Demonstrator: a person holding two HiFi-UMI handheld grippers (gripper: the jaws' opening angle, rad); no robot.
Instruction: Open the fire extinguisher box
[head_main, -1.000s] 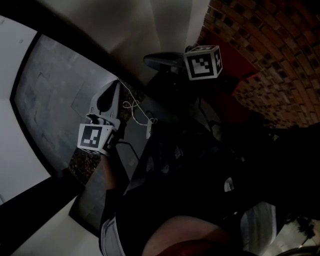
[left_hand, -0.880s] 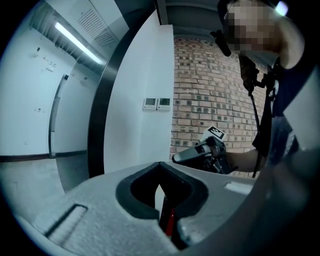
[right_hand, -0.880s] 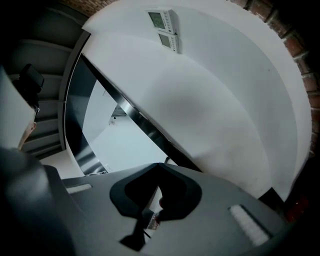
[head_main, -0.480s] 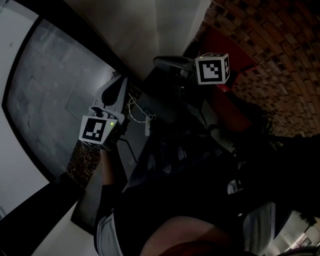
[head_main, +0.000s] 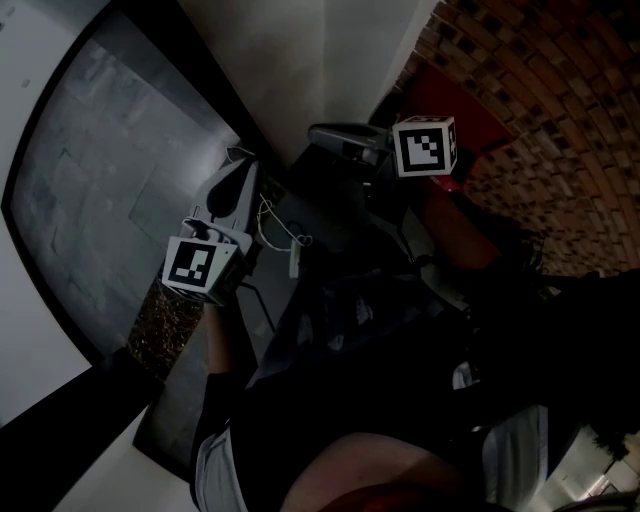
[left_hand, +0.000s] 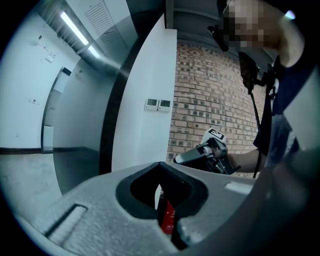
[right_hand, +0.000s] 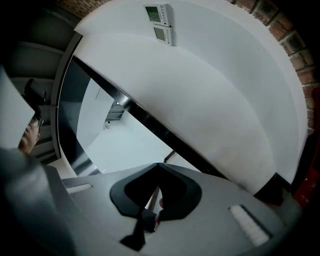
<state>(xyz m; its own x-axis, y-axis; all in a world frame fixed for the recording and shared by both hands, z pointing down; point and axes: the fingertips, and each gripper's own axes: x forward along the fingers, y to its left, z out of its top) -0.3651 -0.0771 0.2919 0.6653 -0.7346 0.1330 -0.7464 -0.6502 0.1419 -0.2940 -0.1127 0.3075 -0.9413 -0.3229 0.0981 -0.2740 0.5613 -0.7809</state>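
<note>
The fire extinguisher box shows as a red patch (head_main: 447, 92) at the foot of the brick wall (head_main: 560, 130), dim in the head view. A strip of the red box (left_hand: 168, 221) with print also shows through the gap in the left gripper's jaws, and a red edge (right_hand: 306, 189) sits far right in the right gripper view. My left gripper (head_main: 243, 166) is shut and holds nothing. The right gripper (head_main: 316, 133) is shut too, also holding nothing, and points towards the white wall. In the left gripper view the right gripper (left_hand: 176, 160) hangs before the bricks. Neither touches the box.
A white wall section (left_hand: 145, 90) carries two small control panels (left_hand: 157, 104), also seen as panels (right_hand: 161, 21) from the right gripper. A black band borders the grey floor (head_main: 90, 190). A white cord (head_main: 272, 224) dangles beside the left gripper. My dark clothing fills the lower head view.
Both grippers have drifted a little to the right and down in the head view, staying shut. The scene behind them has shifted with the head.
</note>
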